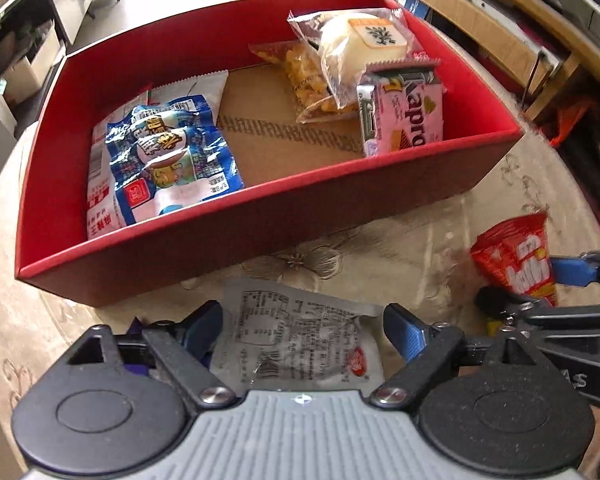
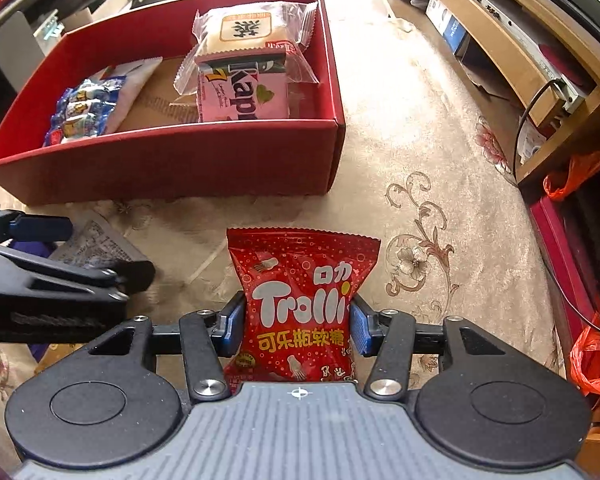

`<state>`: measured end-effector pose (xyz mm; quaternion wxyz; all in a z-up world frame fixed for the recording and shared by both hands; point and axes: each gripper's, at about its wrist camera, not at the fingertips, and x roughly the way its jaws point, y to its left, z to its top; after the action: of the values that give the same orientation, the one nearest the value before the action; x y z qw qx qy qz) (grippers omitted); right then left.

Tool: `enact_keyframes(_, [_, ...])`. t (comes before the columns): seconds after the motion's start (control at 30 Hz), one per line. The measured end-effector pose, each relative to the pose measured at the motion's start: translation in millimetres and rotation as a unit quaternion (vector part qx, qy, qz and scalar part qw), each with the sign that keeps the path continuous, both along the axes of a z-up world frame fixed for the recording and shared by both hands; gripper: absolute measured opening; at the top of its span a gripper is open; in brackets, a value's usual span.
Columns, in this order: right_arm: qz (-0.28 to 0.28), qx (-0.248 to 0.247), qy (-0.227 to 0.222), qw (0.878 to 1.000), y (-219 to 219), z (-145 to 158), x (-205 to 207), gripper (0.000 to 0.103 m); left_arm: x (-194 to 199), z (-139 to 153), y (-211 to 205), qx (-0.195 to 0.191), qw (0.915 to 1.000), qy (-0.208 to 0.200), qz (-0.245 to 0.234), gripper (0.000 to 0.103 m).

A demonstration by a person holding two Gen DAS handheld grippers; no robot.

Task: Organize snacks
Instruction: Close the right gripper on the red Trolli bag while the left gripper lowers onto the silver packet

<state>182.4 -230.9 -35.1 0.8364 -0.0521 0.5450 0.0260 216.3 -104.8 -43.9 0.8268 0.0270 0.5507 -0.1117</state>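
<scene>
A red box (image 1: 260, 220) stands on the patterned cloth and holds a blue packet (image 1: 168, 156), a white packet (image 1: 100, 216), a pink Kapro wafer pack (image 1: 404, 116), a wrapped cake (image 1: 360, 52) and an orange snack bag (image 1: 304, 76). My left gripper (image 1: 302, 332) is just in front of the box, its pads on both sides of a silver packet (image 1: 296, 336). My right gripper (image 2: 298, 322) is shut on a red Trolli bag (image 2: 300, 304), to the right of the left gripper and in front of the box (image 2: 180, 168).
The cloth (image 2: 440, 160) covers the surface around the box. A wooden shelf unit (image 2: 520, 52) runs along the right. Orange plastic bags (image 2: 592, 360) and a dark red case (image 2: 560, 248) lie at the right edge. Grey furniture (image 1: 68, 4) stands at the far left.
</scene>
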Motion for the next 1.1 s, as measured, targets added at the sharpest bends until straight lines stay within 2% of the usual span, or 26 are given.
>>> enact_keyframes(0.1, [0.001,-0.001,-0.001,1.0,4,1,0,0.059,-3,2,3,-0.001,1.0,0.002,0.002,0.079])
enact_keyframes(0.3, [0.004,-0.008,-0.006,1.0,12,7,-5,0.059,-24,2,13,-0.009,0.9998,0.017,-0.011,0.077])
enact_keyframes(0.37, [0.005,-0.01,-0.008,1.0,13,9,-8,0.059,-35,4,17,-0.014,0.9996,0.017,-0.015,0.072])
enact_keyframes(0.43, [0.005,-0.011,-0.009,1.0,14,10,-10,0.059,-45,9,18,-0.018,0.9995,0.014,-0.022,0.061])
enact_keyframes(0.53, [0.005,-0.012,-0.009,1.0,16,10,-12,0.059,-53,12,21,-0.026,0.9992,0.015,-0.025,0.059])
enact_keyframes(0.6, [0.007,-0.011,-0.01,1.0,18,11,-14,0.059,-53,13,25,-0.043,0.9984,0.028,-0.023,0.06])
enact_keyframes(0.67, [0.009,-0.01,-0.012,1.0,20,13,-18,0.059,-54,15,29,-0.056,0.9972,0.044,-0.021,0.066])
enact_keyframes(0.7, [0.011,-0.009,-0.013,1.0,20,14,-20,0.059,-58,16,31,-0.061,0.9968,0.05,-0.013,0.073])
enact_keyframes(0.8, [0.014,-0.007,-0.012,1.0,21,13,-24,0.059,-71,20,42,-0.101,0.9929,0.061,0.017,0.074])
enact_keyframes(0.9, [0.012,-0.007,-0.009,1.0,17,13,-27,0.059,-81,20,41,-0.138,0.9874,0.077,0.011,0.074])
enact_keyframes(0.97, [0.009,-0.005,-0.01,1.0,14,14,-28,0.059,-83,20,31,-0.104,0.9926,0.061,-0.011,0.073])
enact_keyframes(1.03, [0.007,-0.001,-0.011,1.0,11,15,-29,0.06,-83,29,19,-0.043,0.9972,0.009,-0.061,0.071])
enact_keyframes(1.07, [0.008,0.002,-0.012,1.0,11,16,-29,0.06,-82,35,11,-0.011,0.9944,-0.016,-0.103,0.071])
enact_keyframes(1.1, [0.009,0.004,-0.012,1.0,10,17,-29,0.06,-81,41,5,0.017,0.988,-0.036,-0.149,0.072])
